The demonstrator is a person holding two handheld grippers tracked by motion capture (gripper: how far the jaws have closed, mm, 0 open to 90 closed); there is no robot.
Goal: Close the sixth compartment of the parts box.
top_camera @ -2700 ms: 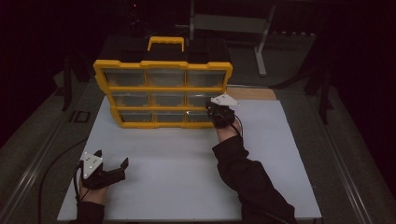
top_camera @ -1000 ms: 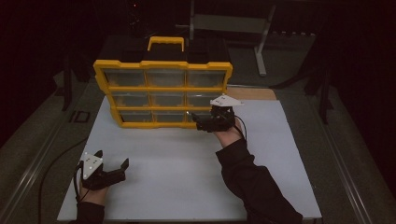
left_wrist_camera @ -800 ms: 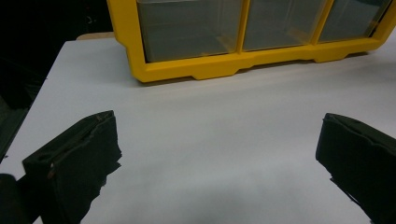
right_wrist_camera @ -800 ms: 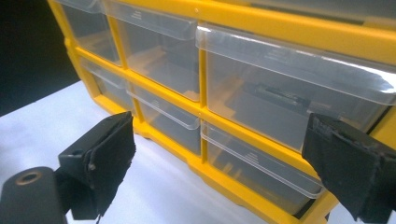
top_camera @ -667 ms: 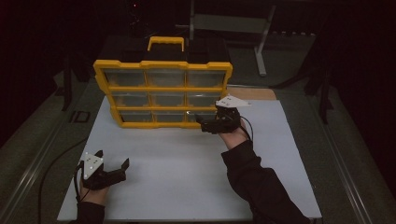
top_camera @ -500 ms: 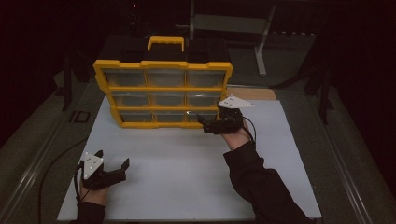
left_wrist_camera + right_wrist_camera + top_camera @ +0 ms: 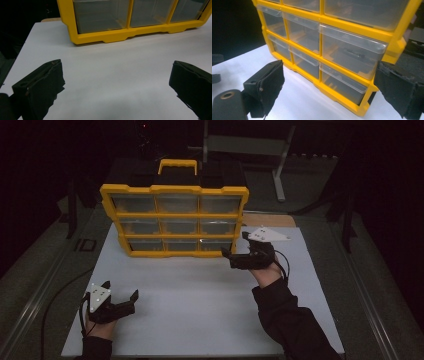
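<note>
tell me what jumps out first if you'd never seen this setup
The bright yellow drawer cabinet with nine clear drawers stands at the far side of the white board. The right gripper hovers open by its lower right corner, while the left gripper rests open near the board's front left edge.

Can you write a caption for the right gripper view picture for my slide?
The open right gripper faces the lower corner of a yellow drawer organizer standing on a white table.
</note>
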